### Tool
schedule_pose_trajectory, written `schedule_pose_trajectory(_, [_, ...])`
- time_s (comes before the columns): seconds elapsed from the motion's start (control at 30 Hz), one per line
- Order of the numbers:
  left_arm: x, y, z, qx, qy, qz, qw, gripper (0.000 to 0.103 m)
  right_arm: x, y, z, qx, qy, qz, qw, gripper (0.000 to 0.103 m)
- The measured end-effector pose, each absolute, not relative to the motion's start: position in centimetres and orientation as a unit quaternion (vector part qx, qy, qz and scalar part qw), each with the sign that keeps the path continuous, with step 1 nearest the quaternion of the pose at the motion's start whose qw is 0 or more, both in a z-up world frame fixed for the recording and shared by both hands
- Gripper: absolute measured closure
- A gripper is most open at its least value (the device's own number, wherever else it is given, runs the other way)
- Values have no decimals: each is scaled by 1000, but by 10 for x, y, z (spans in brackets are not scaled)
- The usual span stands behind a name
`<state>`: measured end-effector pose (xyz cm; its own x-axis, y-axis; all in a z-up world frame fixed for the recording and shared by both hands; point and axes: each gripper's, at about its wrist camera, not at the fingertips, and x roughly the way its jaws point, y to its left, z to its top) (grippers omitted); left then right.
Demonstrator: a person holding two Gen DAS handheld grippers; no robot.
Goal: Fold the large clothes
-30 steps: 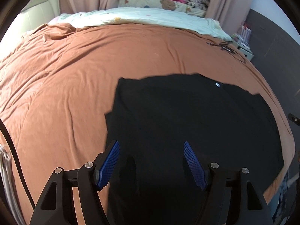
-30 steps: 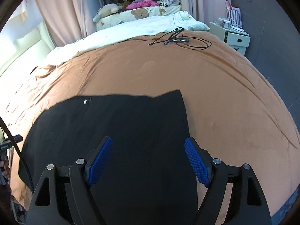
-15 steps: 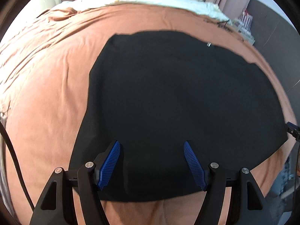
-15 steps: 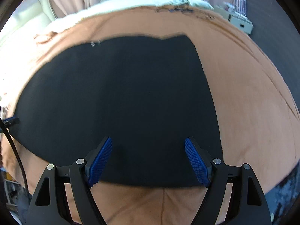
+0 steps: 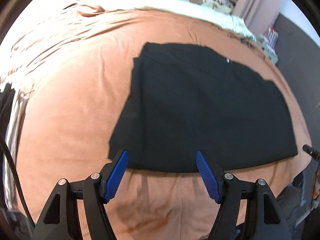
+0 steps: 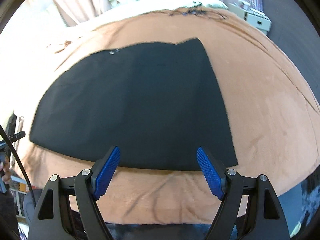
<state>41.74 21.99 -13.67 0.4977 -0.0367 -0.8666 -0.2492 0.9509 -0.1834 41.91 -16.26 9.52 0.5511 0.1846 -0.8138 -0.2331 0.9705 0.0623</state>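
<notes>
Change: both grippers have pulled back towards the near edge; the whole garment now shows, so a fold can be planned.
Garment: flat black fabric garment (image 5: pixel 202 110) lies on the orange bedspread (image 5: pixel 66 104), near side.
Axis: long side runs left-right; small label (image 5: pixel 227 60) at far edge.
Left gripper (image 5: pixel 162 173): fingers spread, empty.
Right gripper (image 6: pixel 159 170): fingers spread, empty.
</notes>
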Motion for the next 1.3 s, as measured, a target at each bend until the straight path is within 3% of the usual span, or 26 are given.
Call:
schedule_pose_trajectory(0.33, [398, 262, -134, -204, 480, 80, 849, 31, 410, -115, 84, -26, 418, 185, 889, 25])
schedule_pose_trajectory(0.6, [394, 302, -173, -311, 477, 68, 819, 31, 434, -101, 38, -11, 440, 211, 873, 25])
schedule_pose_trajectory(0.63, [393, 307, -179, -330, 475, 66, 813, 31, 441, -99, 31, -8, 445, 211, 870, 28])
schedule_pose_trajectory(0.7, [393, 312, -189, -356, 474, 60, 803, 32, 446, -87, 26, -4, 460, 212, 862, 49])
schedule_pose_trajectory(0.8, [397, 316, -204, -379, 478, 49, 791, 47, 459, -72, 14, -1, 471, 223, 853, 53])
schedule_pose_trajectory(0.87, [398, 319, -213, -405, 475, 34, 780, 47, 461, -63, 13, -21, 468, 224, 855, 55])
schedule_pose_trajectory(1.0, [401, 321, -223, -449, 466, 7, 762, 47, 471, -50, 8, -57, 475, 217, 851, 71])
schedule_pose_trajectory(1.1, [399, 321, -220, -471, 451, -16, 758, 47, 494, -45, 4, -56, 488, 203, 847, 78])
schedule_pose_trajectory(1.3, [406, 318, -219, -469, 449, -6, 760, 48, 543, -23, -4, -67, 497, 171, 848, 81])
